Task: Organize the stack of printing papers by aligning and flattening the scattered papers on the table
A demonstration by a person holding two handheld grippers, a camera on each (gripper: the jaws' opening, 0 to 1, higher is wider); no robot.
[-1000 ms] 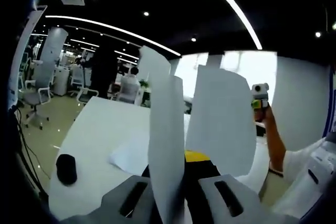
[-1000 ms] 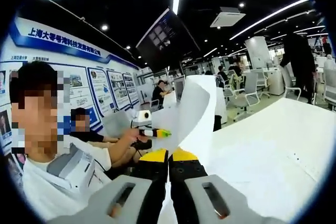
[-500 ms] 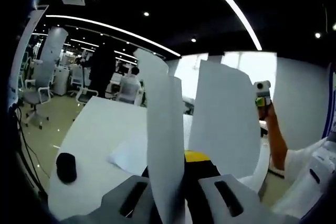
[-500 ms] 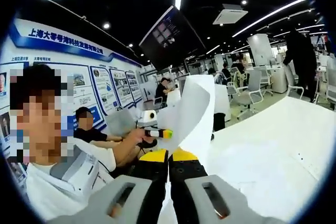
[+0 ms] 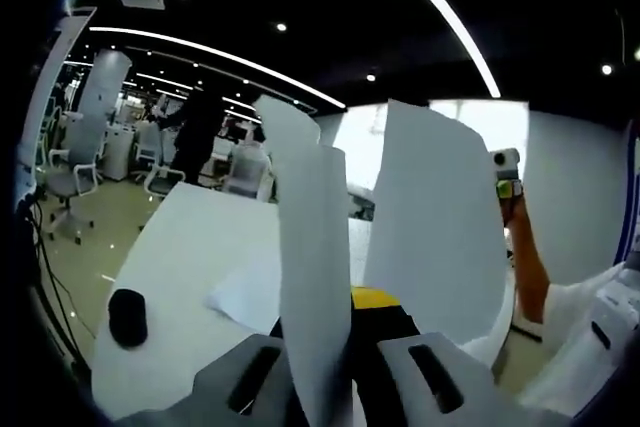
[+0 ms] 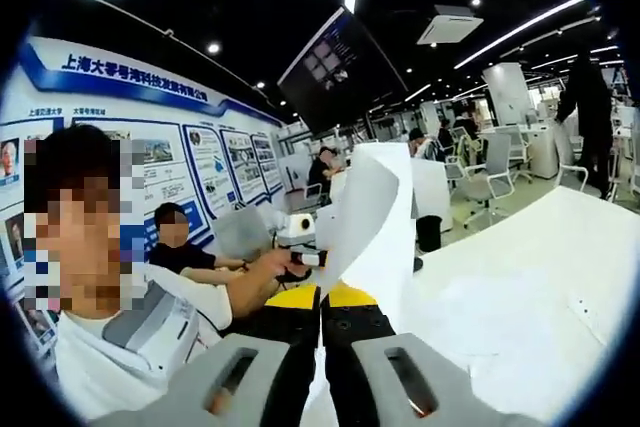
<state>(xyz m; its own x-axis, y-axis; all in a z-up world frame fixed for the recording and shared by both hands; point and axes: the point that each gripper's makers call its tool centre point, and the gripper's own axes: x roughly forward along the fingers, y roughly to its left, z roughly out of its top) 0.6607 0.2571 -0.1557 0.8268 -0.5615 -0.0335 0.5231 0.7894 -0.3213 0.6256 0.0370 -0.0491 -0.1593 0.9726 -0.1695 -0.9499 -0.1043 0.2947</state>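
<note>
Since the earlier frames the right gripper (image 5: pixel 505 175) has risen a little in the left gripper view, and the sheet it holds stands taller against the bright window; in the right gripper view the person's forearm and the left gripper (image 6: pixel 300 238) sit slightly lower and nearer.

White tabletop (image 5: pixel 190 247) stretches away in an open office with a black ceiling, long strip lights, grey swivel chairs (image 5: pixel 70 162) and a wall of blue-and-white posters (image 6: pixel 205 162). A standing person in dark clothes (image 5: pixel 198 127) is beyond the far end of the tabletop, and seated people show by the poster wall.

Two sheets are raised in the air: sheet one (image 5: pixel 315 277) upright in the left gripper, sheet two (image 5: pixel 435 217) upright in the right gripper. More paper (image 5: pixel 250 292) lies flat near the middle of the tabletop, how many sheets I cannot tell. One small black object (image 5: pixel 128 317) rests near the tabletop's left edge.

Left fingers (image 5: pixel 250 377) are pressed together, pinching the bottom edge of sheet one. Right fingers (image 6: pixel 405 387) are likewise closed, yellow-tipped pads meeting on the lower edge of sheet two, which curls upward.
</note>
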